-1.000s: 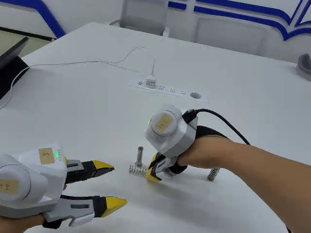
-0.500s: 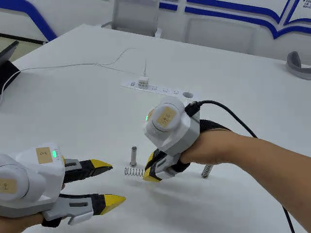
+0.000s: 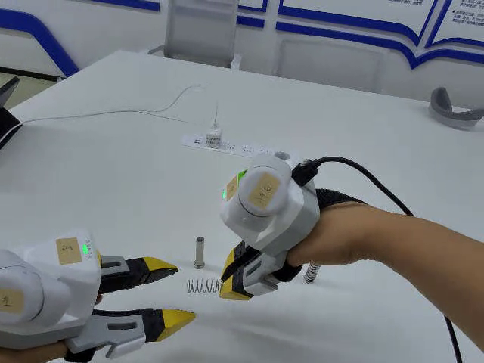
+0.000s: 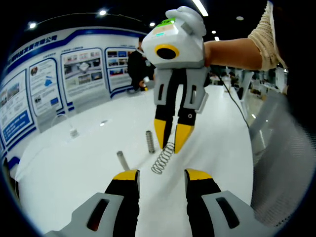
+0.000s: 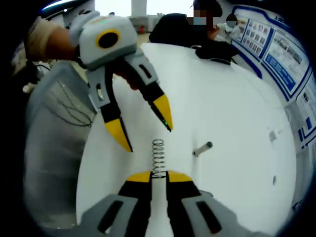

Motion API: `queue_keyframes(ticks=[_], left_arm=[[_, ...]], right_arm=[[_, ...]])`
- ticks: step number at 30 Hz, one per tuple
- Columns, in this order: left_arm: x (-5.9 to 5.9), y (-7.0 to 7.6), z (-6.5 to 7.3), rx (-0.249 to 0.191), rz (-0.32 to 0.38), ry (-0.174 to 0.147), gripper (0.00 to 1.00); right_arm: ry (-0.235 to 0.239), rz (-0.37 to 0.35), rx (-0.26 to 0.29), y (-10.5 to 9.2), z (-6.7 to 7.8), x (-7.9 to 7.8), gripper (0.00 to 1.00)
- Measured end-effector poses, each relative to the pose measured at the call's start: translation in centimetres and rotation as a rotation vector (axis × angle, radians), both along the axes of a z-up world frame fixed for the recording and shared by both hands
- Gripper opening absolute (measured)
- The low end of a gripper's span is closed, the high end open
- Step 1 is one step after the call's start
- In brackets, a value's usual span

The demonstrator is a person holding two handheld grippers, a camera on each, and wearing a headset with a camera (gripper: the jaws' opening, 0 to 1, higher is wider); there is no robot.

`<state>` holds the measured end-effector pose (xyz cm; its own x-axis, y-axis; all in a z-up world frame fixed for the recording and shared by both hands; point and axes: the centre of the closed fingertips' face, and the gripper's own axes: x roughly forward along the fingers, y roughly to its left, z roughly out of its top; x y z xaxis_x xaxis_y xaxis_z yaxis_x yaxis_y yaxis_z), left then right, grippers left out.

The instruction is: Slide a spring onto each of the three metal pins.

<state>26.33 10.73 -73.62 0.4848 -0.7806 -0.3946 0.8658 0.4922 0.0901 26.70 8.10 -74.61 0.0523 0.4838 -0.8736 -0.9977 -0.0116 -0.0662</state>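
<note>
On the broad white table (image 3: 113, 174) we find a power strip (image 3: 234, 147) with a white plug (image 3: 214, 138), its thin cable (image 3: 113, 115) trailing off to the left; a grey chair (image 3: 200, 34) stands at the far edge and a grey curved band (image 3: 456, 112) lies far right. Beyond, we note blue-striped walls (image 3: 355, 30), display boards (image 4: 74, 69) and a person in dark clothes (image 4: 137, 69)
</note>
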Motion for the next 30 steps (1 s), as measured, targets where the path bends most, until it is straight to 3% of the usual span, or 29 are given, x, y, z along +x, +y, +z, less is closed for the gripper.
queue_keyframes(ticks=[18, 24, 30], left_arm=[[-0.9, -0.9, 0.5, 0.019, -0.054, -0.052, 0.15], [-0.9, -1.0, 0.3, 0.041, -0.068, -0.070, 0.14], [-0.8, -1.0, 0.2, 0.043, -0.066, -0.064, 0.13]], right_arm=[[0.002, 0.065, -0.008, 0.5, 0.8, -1.5, 0.12], [0.000, 0.076, -0.009, 0.5, 0.9, -1.7, 0.12], [-0.006, 0.081, 0.003, 0.8, 1.4, -1.8, 0.12]])
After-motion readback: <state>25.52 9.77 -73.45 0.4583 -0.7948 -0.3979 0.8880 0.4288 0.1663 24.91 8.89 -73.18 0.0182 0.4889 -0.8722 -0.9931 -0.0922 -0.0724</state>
